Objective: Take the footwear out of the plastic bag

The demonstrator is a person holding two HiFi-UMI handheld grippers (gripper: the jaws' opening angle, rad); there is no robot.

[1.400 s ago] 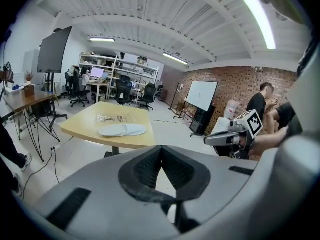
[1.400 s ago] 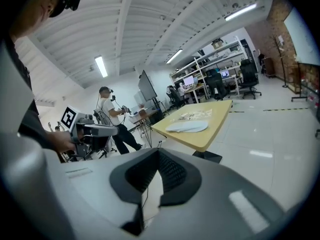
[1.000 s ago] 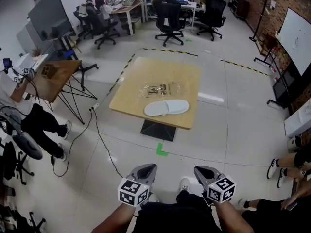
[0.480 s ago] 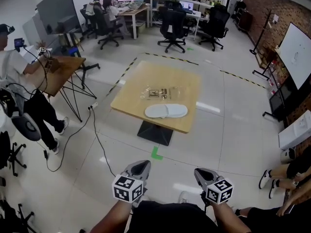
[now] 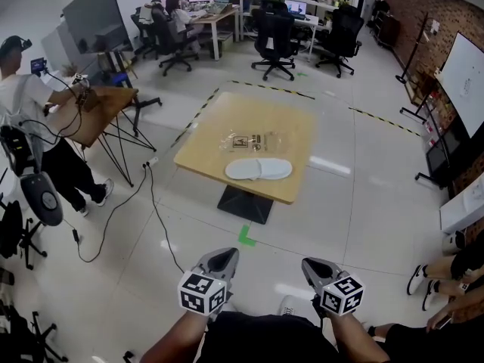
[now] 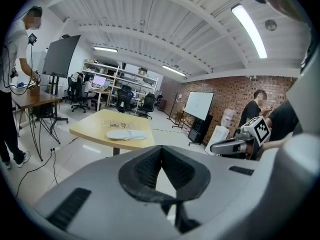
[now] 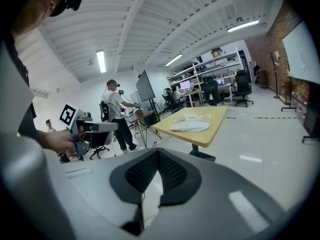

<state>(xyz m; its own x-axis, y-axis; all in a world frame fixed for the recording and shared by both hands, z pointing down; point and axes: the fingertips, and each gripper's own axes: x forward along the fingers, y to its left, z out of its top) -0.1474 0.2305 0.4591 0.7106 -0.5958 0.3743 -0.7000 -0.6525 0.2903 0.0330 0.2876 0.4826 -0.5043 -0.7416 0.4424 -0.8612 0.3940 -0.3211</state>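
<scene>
A pair of white slippers [image 5: 259,169] lies side by side near the front edge of a wooden table [image 5: 204,153], far ahead of me. Just behind them lies a clear plastic bag [image 5: 252,141] with printed labels, flat on the tabletop. The slippers [image 6: 126,134] and the bag [image 6: 118,125] also show in the left gripper view, and the slippers [image 7: 189,126] in the right gripper view. My left gripper [image 5: 219,261] and right gripper [image 5: 315,267] are held close to my body, far short of the table, both shut and holding nothing.
A person stands at a small folding table [image 5: 92,112] to the left. A cable [image 5: 151,210] runs across the floor left of the wooden table. Office chairs [image 5: 274,40] and desks fill the back. Seated people's legs [image 5: 446,274] are at the right, by a whiteboard [image 5: 463,70].
The view has shifted a little: the table sits slightly higher and more of the standing person at the left has come into sight. Both grippers stay shut, low in front of me.
</scene>
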